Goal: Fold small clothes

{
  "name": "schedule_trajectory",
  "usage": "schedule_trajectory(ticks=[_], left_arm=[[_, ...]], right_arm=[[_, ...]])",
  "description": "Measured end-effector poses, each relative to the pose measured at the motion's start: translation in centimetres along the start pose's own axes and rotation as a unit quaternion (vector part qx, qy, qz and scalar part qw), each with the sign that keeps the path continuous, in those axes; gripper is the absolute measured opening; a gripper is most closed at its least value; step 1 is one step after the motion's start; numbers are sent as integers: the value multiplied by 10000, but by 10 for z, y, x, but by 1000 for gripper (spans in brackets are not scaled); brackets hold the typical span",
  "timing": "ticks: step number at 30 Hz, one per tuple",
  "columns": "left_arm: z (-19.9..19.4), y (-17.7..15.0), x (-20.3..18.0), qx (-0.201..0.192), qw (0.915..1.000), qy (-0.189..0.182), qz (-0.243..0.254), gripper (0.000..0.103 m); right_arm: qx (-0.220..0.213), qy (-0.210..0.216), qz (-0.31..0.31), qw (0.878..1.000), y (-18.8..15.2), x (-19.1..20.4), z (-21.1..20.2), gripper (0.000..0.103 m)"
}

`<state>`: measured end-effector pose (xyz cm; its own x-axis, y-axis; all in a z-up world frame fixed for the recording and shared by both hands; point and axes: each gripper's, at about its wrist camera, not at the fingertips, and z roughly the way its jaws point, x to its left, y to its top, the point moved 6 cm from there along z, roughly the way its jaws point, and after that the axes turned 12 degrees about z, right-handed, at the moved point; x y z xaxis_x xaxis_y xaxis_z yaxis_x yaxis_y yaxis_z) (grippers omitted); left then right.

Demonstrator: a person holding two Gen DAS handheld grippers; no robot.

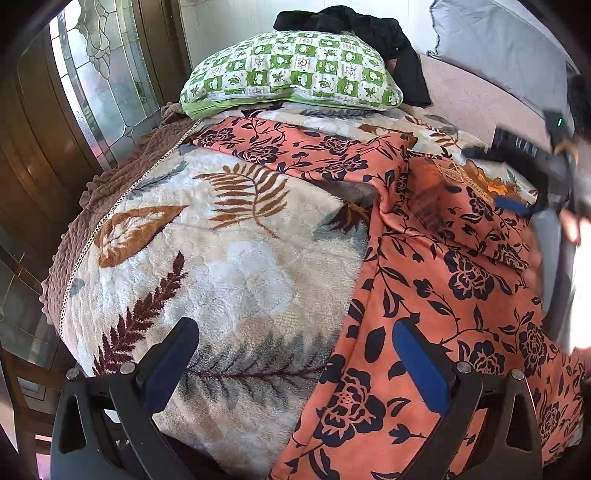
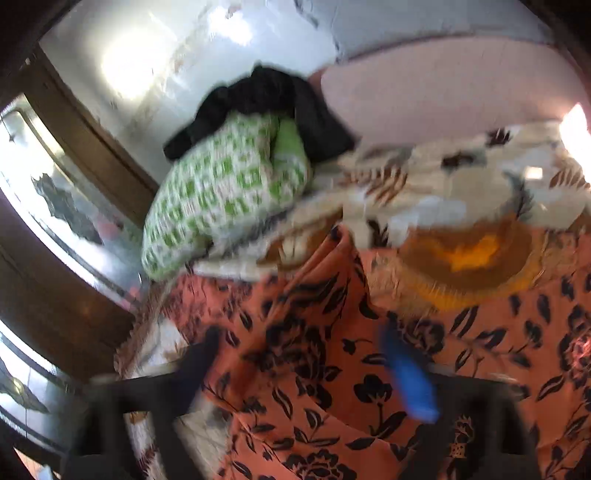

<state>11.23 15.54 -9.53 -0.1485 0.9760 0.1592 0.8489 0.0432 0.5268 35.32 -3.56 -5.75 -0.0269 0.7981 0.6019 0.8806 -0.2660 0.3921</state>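
An orange garment with a dark floral print (image 1: 436, 280) lies spread over the right side of the bed, one sleeve reaching left toward the pillow. My left gripper (image 1: 295, 343) is open and empty, low over the garment's left edge. My right gripper shows at the far right of the left wrist view (image 1: 517, 199), above the garment's neckline. In the blurred right wrist view the garment (image 2: 332, 369) fills the bottom, and my right gripper (image 2: 303, 354) is open above it with nothing between the fingers. An orange neckline patch (image 2: 469, 258) sits ahead.
A fluffy leaf-print blanket (image 1: 229, 251) covers the bed. A green checked pillow (image 1: 291, 70) with a black garment (image 1: 354, 26) on it lies at the far end. A grey pillow (image 1: 495, 44) is at the back right. A glass-panelled door (image 1: 96, 74) stands left.
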Motion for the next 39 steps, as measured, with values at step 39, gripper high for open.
schedule_trajectory(ticks=[39], left_arm=[[-80, -7, -45, -287, 9946, -992, -44, 103]], right_arm=[[-444, 123, 861, 9952, -150, -112, -127, 103]])
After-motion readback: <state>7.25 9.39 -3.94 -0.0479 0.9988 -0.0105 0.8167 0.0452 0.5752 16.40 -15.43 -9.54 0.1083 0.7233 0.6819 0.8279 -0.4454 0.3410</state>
